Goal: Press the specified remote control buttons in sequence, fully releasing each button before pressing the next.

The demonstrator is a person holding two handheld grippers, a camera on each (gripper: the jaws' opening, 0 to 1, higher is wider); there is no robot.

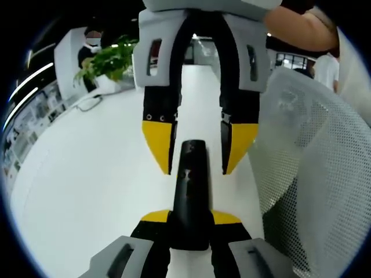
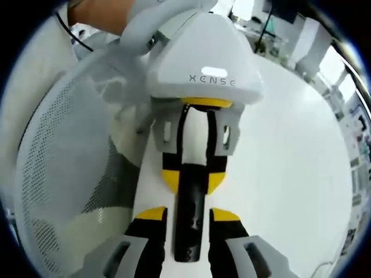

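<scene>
A slim black remote control (image 1: 190,185) lies lengthwise between both grippers above the white table (image 1: 87,191). My left gripper (image 1: 191,218) is shut on its near end, the yellow tips pressed to its sides. In the left gripper view my right gripper (image 1: 198,155) comes in from the top, its yellow jaws open and straddling the remote's far end with gaps on each side. The right gripper view has the remote (image 2: 190,231) between my right gripper's (image 2: 188,215) spread jaws, and the left gripper (image 2: 192,180) clamped on it from the opposite end.
A white mesh chair back (image 1: 313,174) stands close beside the table, also seen as the chair back (image 2: 64,174). A potted plant (image 1: 110,58), a cable (image 1: 87,104) and a standing person (image 1: 90,46) are at the table's far end. A bare forearm (image 1: 301,29) reaches behind the right gripper.
</scene>
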